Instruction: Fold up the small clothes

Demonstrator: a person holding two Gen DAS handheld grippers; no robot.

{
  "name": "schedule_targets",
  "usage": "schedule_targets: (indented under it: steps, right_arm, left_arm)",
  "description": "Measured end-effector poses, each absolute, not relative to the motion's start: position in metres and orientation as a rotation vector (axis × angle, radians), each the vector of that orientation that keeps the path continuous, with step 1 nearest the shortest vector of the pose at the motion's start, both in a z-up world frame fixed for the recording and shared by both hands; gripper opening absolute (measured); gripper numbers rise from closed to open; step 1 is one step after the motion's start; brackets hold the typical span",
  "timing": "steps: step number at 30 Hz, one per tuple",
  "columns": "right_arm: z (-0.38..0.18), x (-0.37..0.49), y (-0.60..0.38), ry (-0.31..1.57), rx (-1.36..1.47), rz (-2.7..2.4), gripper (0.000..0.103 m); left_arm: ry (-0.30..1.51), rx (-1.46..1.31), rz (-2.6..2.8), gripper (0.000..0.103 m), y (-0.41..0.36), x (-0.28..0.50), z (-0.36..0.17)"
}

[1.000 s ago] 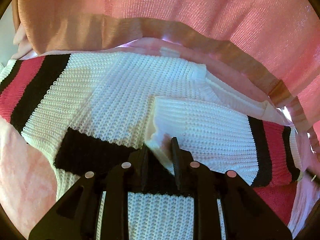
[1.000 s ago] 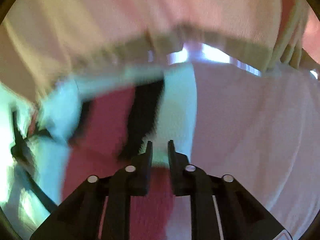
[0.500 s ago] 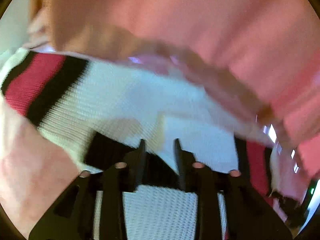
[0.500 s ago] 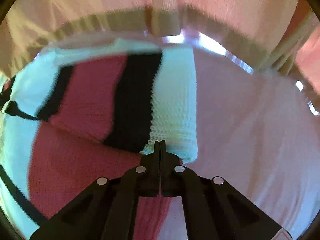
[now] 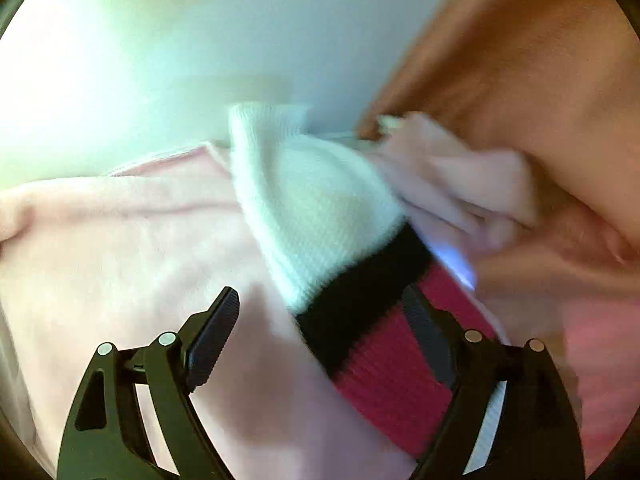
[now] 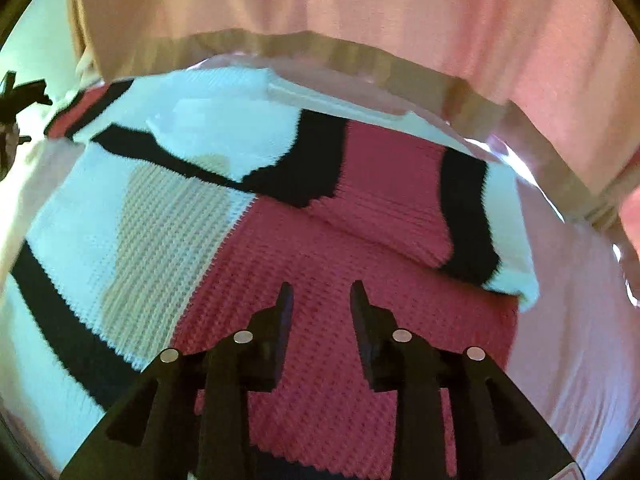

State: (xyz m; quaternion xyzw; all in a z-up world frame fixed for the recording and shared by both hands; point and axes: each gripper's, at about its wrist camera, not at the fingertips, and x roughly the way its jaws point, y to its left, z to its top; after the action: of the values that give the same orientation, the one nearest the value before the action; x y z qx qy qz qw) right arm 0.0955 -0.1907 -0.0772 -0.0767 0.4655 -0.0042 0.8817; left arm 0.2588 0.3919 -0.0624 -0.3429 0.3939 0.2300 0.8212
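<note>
A small knit sweater (image 6: 320,248) with white, black and red blocks lies on a pink cloth (image 6: 576,320). One sleeve (image 6: 400,196) lies folded across its red body, white cuff at the right. My right gripper (image 6: 320,300) is open and empty, just above the red knit. In the left wrist view the other sleeve (image 5: 332,216) stretches away from me, white cuff far, black and red bands near. My left gripper (image 5: 324,308) is wide open around the sleeve's black band, its right finger (image 5: 424,336) over the red part.
The pink cloth (image 5: 120,260) covers the surface to the left of the sleeve. A pink-orange curtain (image 6: 360,4) hangs along the far edge. A pale wall (image 5: 180,40) stands behind. The left gripper shows as a dark shape (image 6: 16,108) at the far left.
My right gripper was shut on the sleeve cuff, has let go and opened after laying the sleeve across the body. My left gripper has swung left to the other sleeve and opened wide.
</note>
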Motion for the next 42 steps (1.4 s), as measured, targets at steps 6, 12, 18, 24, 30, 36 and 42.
schedule_targets:
  steps: [6,12,18,24,30,36,42]
  right_arm:
    - [-0.097,0.105,-0.200,1.035,-0.120,-0.017,0.045]
    - [-0.080,0.109,-0.228,1.025,0.008,-0.064,0.047]
    - [-0.047,0.105,-0.270,0.966,0.169,-0.103,0.050]
    - [-0.031,0.099,-0.305,0.954,0.276,-0.139,0.053]
    - [-0.037,0.104,-0.315,1.000,0.313,-0.111,0.058]
    - [-0.052,0.121,-0.296,1.010,0.295,-0.057,0.062]
    - [-0.047,0.133,-0.245,0.952,0.257,0.039,0.062]
  left_arm:
    - [0.819,-0.667,0.395,0.009,0.403,0.281,-0.075]
    - [0.671,-0.506,0.281,0.008,0.326,0.274,0.005]
    - [0.595,-0.373,-0.070,0.008,0.163,0.241,0.090]
    - [0.759,-0.254,-0.362,0.008,-0.007,0.203,0.067]
    - [0.974,-0.191,-0.325,0.034,-0.040,0.173,-0.019]
    - [0.900,-0.334,-0.178,0.067,0.031,0.151,-0.011]
    - [0.913,-0.459,-0.095,0.068,0.087,0.180,-0.010]
